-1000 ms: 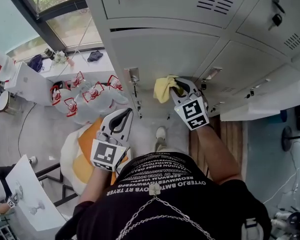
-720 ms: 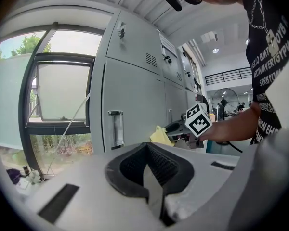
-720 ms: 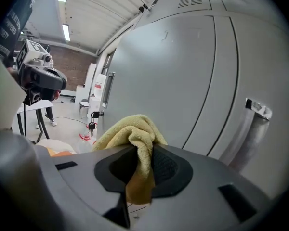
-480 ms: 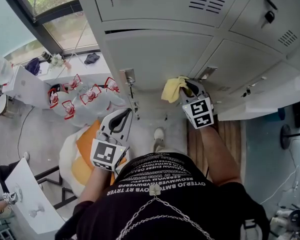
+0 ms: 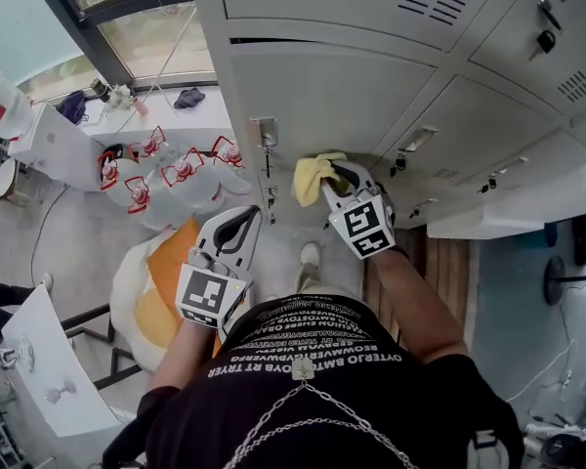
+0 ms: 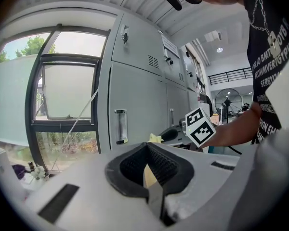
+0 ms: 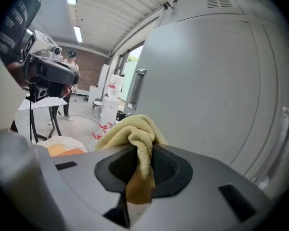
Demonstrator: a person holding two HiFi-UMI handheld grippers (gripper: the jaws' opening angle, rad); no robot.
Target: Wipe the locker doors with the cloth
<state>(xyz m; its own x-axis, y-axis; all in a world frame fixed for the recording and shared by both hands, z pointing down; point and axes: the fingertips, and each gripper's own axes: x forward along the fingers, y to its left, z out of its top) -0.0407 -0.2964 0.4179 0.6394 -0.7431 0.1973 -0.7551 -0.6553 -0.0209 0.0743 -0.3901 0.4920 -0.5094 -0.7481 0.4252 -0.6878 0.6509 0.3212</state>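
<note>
The yellow cloth [image 5: 310, 174] [image 7: 130, 134] is pinched in my right gripper [image 5: 334, 172] [image 7: 139, 153], which is shut on it. The cloth is pressed against a lower grey locker door [image 5: 342, 101] [image 7: 207, 81], just right of that door's metal handle [image 5: 265, 137] [image 7: 137, 89]. My left gripper [image 5: 244, 221] [image 6: 147, 150] hangs lower left, away from the lockers, jaws shut with nothing between them. In the left gripper view the cloth [image 6: 155, 138] and the right gripper's marker cube [image 6: 200, 127] show ahead by the door.
Several clear water jugs with red labels [image 5: 166, 179] stand on the floor left of the lockers. A white bag with orange contents [image 5: 156, 291] lies below my left gripper. A window [image 5: 146, 27] lies farther left. Wooden boards [image 5: 449, 262] lie at the right.
My right gripper slid the cloth right along the locker door, then back left toward the handle. The left gripper has stayed put.
</note>
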